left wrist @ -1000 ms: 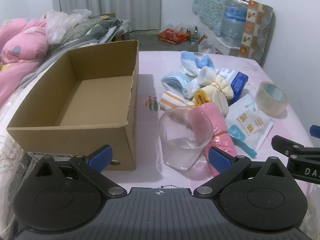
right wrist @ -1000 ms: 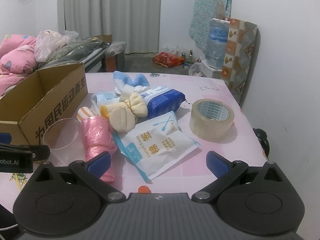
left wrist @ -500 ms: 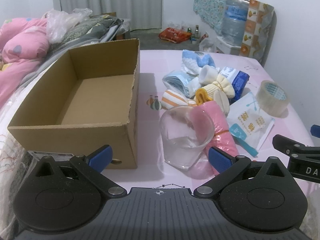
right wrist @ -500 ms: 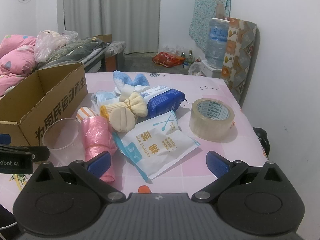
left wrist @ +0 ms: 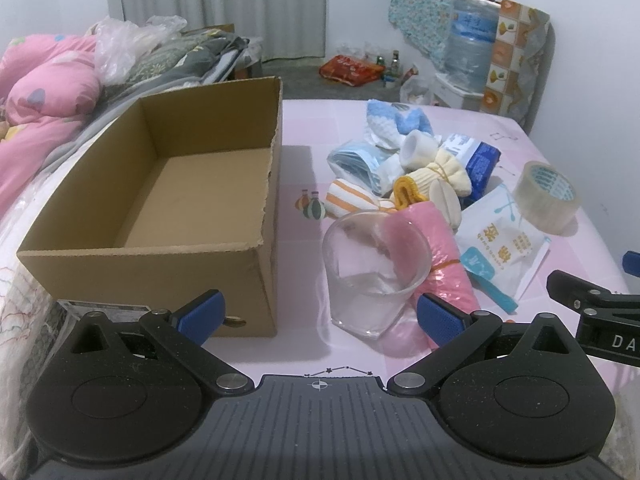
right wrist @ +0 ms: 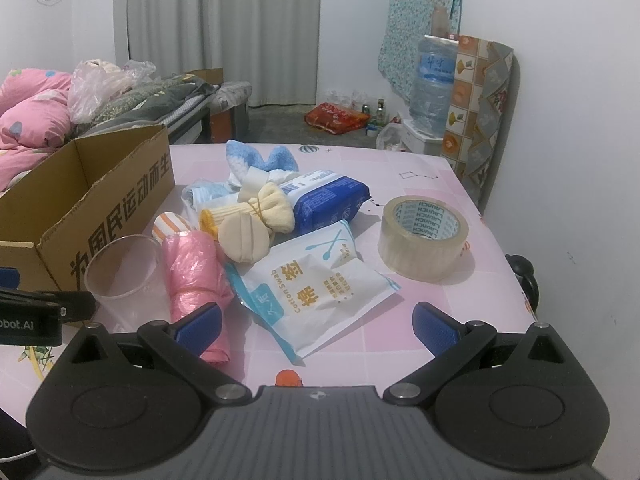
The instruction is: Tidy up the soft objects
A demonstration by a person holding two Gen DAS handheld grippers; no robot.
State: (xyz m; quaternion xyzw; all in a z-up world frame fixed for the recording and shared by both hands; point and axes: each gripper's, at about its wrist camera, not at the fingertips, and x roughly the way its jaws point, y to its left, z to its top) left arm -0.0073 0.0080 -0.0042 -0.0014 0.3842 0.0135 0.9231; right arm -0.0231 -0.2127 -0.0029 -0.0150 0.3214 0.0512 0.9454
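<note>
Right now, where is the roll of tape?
In both views the tape sits on the right of the pink table, apart from the pile, just right of the cotton swab pack.

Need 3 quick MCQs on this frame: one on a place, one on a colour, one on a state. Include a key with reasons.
1. Where does the clear plastic cup stand?
A. inside the cardboard box
B. on the table between the box and the pink bag roll
C. on top of the tape roll

2. What colour are the gripper pads?
A. blue
B. red
C. green

3. What is the state of the cardboard box?
A. taped shut
B. open and full of socks
C. open with nothing seen inside

Key: 1 B, the cup sits on the pink table with the box to its left and the pink bag roll to its right. 2 A, both views show blue pads. 3 C, the left wrist view shows its bare floor.
</note>
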